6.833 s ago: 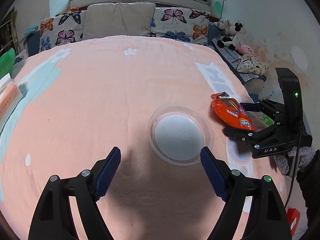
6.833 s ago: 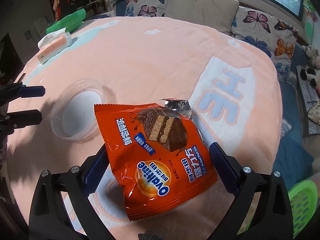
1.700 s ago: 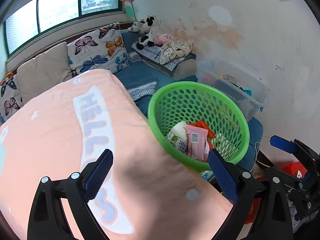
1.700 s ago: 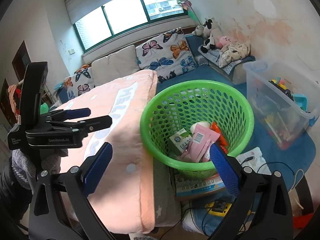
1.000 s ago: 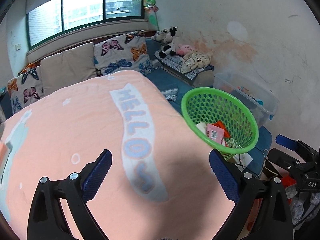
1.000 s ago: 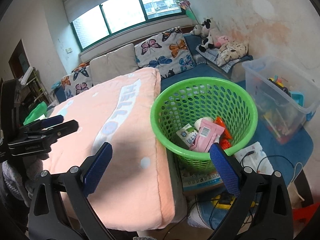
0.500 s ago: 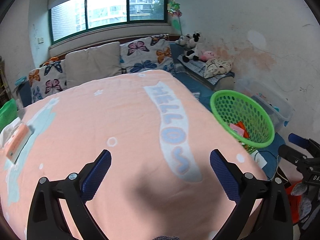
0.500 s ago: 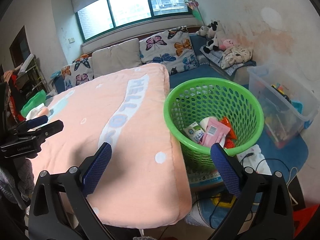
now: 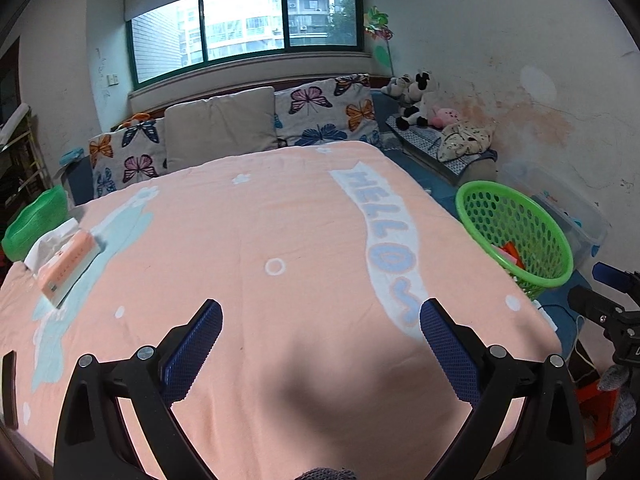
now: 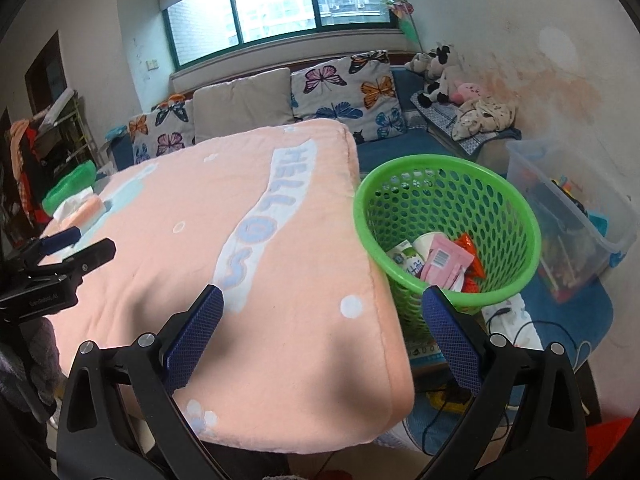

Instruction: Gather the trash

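Note:
A green perforated basket [image 10: 448, 236] stands on the floor at the right side of the pink blanket-covered table [image 10: 240, 240]. Inside it lie a pink wrapper [image 10: 442, 262], an orange wrapper [image 10: 470, 254] and a small white carton [image 10: 408, 260]. In the left wrist view the basket [image 9: 516, 232] is at the far right. My left gripper [image 9: 320, 344] is open over the near part of the table [image 9: 260, 248], nothing between its fingers. My right gripper [image 10: 320, 336] is open over the table's near right corner, also empty. Each gripper shows in the other's view: left gripper [image 10: 60, 256], right gripper [image 9: 608, 300].
A tissue pack [image 9: 68, 264] and a green bag [image 9: 36, 220] sit at the table's left edge. Cushions [image 9: 224, 128] line a bench under the window. A clear storage box [image 10: 576, 208] stands right of the basket, with cables and papers [image 10: 504, 320] on the blue floor.
Both grippers have pulled back and turned left from the basket toward the table. The orange wrapper and the clear dish seen on the table earlier are gone from it.

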`<action>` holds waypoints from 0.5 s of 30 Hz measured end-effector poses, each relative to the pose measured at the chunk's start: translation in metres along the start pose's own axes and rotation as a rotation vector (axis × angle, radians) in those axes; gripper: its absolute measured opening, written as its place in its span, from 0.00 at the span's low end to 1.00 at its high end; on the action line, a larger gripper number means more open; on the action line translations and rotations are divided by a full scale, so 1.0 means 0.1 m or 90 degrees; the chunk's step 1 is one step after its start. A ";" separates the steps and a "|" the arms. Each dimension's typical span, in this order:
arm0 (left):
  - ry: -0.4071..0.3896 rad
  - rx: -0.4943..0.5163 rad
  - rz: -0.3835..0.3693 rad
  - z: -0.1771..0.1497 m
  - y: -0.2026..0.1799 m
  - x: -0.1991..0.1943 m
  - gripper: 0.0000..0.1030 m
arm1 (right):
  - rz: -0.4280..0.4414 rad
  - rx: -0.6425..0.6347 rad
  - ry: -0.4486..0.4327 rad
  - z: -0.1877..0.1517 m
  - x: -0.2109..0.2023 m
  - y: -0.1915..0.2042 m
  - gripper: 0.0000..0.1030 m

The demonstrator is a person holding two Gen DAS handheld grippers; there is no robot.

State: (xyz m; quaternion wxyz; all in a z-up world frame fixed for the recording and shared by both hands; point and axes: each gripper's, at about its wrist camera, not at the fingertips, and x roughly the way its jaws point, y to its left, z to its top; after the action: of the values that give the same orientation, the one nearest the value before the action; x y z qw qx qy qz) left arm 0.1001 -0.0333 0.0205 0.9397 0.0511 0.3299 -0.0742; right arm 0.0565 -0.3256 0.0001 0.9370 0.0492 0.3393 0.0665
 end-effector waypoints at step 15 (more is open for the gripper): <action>0.002 -0.037 0.050 -0.15 0.25 -0.08 0.93 | -0.018 -0.061 0.010 -0.07 0.13 0.34 0.96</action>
State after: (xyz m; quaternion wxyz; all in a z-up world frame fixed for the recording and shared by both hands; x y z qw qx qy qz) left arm 0.0892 -0.0052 0.0145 0.9424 0.0366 0.3314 -0.0278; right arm 0.0590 -0.2899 -0.0091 0.9365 -0.0011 0.3437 0.0698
